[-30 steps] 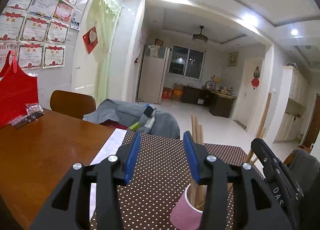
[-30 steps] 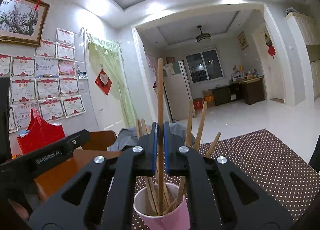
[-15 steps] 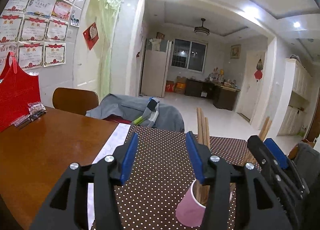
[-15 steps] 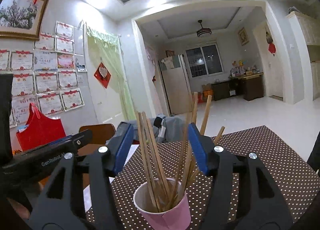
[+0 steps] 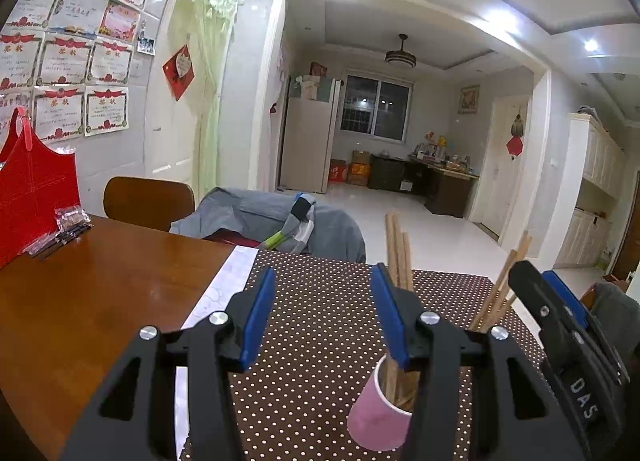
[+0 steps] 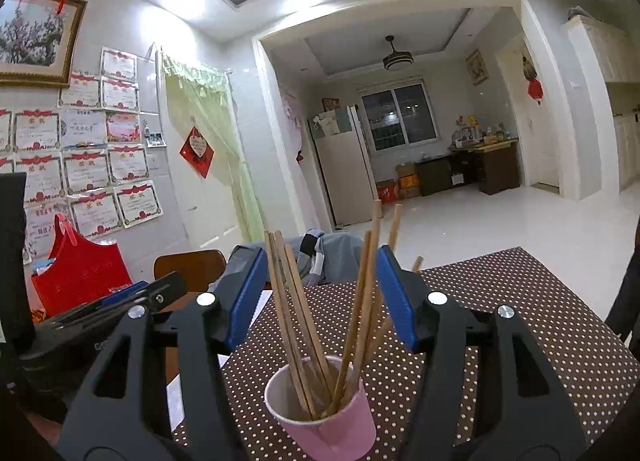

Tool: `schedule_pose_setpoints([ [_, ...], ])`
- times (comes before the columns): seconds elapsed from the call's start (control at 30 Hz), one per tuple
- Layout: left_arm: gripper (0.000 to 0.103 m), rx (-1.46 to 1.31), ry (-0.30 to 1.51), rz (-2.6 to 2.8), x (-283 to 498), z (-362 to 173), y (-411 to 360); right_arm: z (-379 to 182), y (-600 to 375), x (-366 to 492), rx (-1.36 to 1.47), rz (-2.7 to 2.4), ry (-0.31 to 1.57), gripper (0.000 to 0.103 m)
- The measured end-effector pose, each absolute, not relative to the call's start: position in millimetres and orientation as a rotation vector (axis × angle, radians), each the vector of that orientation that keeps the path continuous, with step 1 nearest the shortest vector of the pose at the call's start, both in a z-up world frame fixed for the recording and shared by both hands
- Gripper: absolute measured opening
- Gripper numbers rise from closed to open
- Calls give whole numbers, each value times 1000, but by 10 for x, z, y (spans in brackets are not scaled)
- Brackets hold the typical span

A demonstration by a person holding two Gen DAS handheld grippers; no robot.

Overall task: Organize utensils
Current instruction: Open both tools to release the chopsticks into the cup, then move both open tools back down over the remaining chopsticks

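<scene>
While both claws hang open and empty, the right claw (image 6: 322, 297) straddling chopsticks (image 6: 296, 309) in the pink cup (image 6: 332, 417) at lower centre, a nudge could topple it.

A pink cup (image 6: 332, 421) of tan chopsticks (image 6: 296, 317) stands on a brown, white-dotted tablecloth (image 6: 500, 341).

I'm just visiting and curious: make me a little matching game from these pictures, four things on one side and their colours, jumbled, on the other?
Things:
1. cup
2. chopsticks
3. tablecloth
4. bag

Colours:
A. brown with white dots
B. red
C. pink
D. pale wood

Pairs: 1-C, 2-D, 3-A, 4-B
</scene>
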State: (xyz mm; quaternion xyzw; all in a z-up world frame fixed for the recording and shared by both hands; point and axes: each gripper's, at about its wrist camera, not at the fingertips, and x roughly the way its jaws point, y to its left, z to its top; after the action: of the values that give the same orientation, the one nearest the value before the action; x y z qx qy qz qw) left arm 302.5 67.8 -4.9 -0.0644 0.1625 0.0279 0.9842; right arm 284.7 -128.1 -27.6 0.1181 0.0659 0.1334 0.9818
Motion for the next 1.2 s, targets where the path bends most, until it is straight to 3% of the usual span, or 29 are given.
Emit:
schedule_pose_setpoints([
  [0.53,50,-74,362,-32,2142,44,507,-149,-1517,2100,178,206,181,59],
  [0.77,50,-73,480,-96,1800,-186,480,-354,-1520,1809,144,207,304,60],
  [1.2,50,-112,894,-144,1771,-1032,549,-982,-1485,1633,149,290,655,61],
])
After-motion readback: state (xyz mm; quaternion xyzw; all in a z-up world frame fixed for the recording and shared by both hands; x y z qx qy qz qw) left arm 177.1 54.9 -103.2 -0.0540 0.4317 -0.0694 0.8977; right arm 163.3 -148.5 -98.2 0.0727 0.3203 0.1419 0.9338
